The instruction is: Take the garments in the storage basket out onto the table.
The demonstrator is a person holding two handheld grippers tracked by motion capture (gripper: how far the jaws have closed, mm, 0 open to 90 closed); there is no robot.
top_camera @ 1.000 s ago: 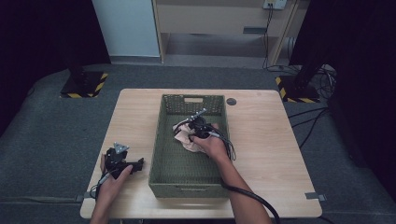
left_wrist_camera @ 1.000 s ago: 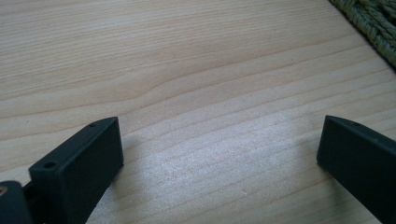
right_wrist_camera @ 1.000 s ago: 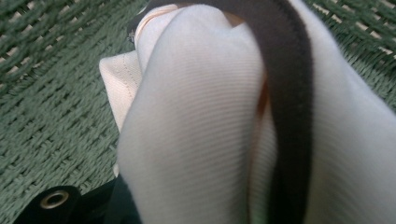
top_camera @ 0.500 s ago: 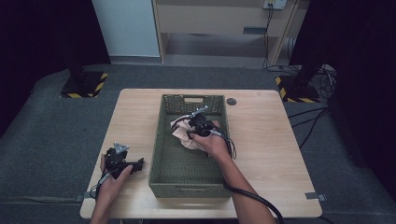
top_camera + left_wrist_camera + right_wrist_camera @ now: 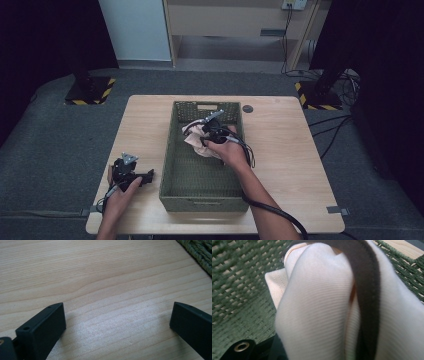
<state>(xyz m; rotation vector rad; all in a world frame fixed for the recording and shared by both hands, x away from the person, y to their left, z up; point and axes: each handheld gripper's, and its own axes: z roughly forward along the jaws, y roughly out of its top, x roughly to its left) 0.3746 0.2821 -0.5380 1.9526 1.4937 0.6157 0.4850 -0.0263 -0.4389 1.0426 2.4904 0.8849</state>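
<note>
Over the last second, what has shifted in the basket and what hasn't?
The right gripper has drawn the cream cloth slightly toward the basket's far end, bunching it up. The left gripper stays open on the table; the basket has not moved.

The high view is evenly lit from above: the wooden table (image 5: 285, 150) is bright and clear, while the far corners and both sides fall into near black. Shadows on the tabletop are soft and short. The picture is a little soft overall, with fine detail in the green basket (image 5: 200, 200) smeared.

In the left gripper view the wood grain is sharp in the middle and far part, with a pale sheen between the black jaws, which cast faint shadows and are slightly blurred at the near edge.

In the right gripper view the cream cloth (image 5: 317, 305) sits very close; its weave is fairly sharp, but the basket mesh behind is out of focus.
</note>
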